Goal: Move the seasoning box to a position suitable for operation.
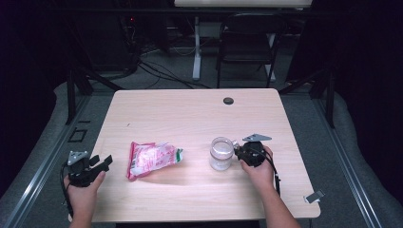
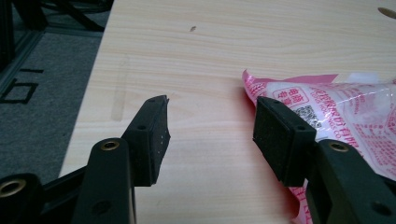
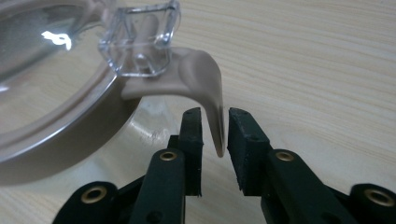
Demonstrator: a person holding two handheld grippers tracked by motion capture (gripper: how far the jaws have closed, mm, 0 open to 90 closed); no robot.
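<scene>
- table (image 1: 190,114): pale wood-grain top, smooth, matt
- jar (image 1: 221,154): clear, glossy, glass or plastic, can't tell which
- jar's latch tab (image 3: 205,84): beige, smooth plastic look, clear glossy block on top
- bag (image 1: 152,159): thin pink-white printed plastic film, crinkled, shiny
- left gripper (image 2: 210,133) pads (image 2: 275,135): black, matt, fine-grained
- floor carpet (image 2: 42,93): grey, rough

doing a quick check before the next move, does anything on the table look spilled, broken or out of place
Nothing stands out. The pink bag lies flat and sealed-looking on the table, the jar stands upright with its lid on, and no spill shows. The right gripper has the lid's clasp tab between its nearly closed jaws; the left gripper is open beside the bag.
</scene>
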